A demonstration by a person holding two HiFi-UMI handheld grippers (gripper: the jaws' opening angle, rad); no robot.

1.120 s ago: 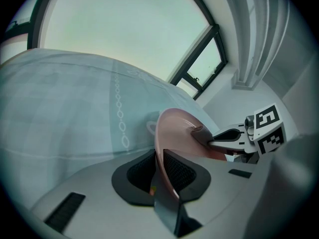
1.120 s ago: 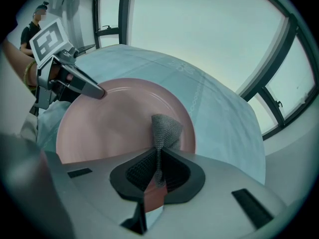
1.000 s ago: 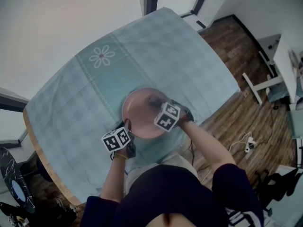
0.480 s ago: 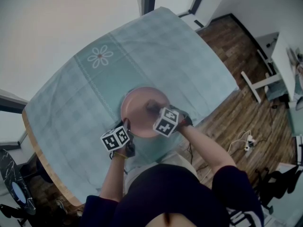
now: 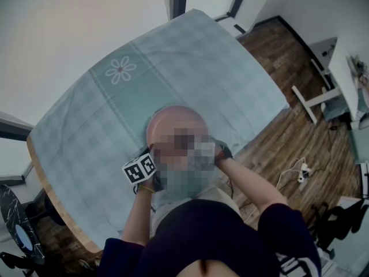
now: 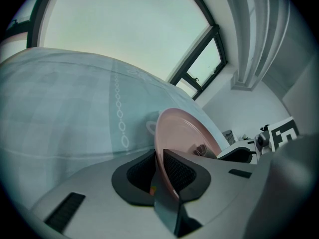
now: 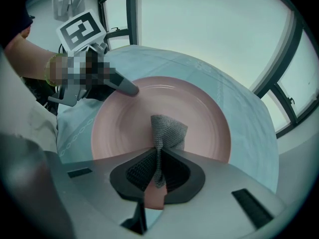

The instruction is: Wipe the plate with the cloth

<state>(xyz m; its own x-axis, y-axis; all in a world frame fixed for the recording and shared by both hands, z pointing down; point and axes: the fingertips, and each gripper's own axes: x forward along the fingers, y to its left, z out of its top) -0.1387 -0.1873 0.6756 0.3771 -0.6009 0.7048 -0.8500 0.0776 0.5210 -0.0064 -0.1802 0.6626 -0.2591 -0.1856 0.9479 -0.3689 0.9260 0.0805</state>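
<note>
A person is standing at a table, working with a two-jaw gripper in each hand.

The left gripper (image 6: 160,173) is clamping the near rim of a round pink plate (image 6: 183,133). The rim is running edge-on between its two dark ribbed pads, with one pad pressing on each face. From these jaws the rest of the plate is stretching away ahead and to the right.

The right gripper (image 7: 158,171) is pointing steeply down over the plate with its jaws clenched on a grey knitted cloth (image 7: 167,130). The cloth is pinched upright between the pads. Its loose end is fanning out just beyond the fingertips and touching the plate's inner surface near the middle. Seen along these jaws, the plate is lying directly beneath and ahead of them, filling most of the space in front. The left gripper's tip is biting the rim at the far left, with its marker cube (image 7: 82,28) behind it.

The two grippers are working near each other, the left at the plate's edge and the right over its centre.

In the head view the plate is sitting just beyond the left gripper, on a pale teal checked tablecloth (image 5: 190,56) that is covering the table (image 5: 56,205). A white flower motif (image 5: 121,69) is lying well beyond both grippers.
</note>
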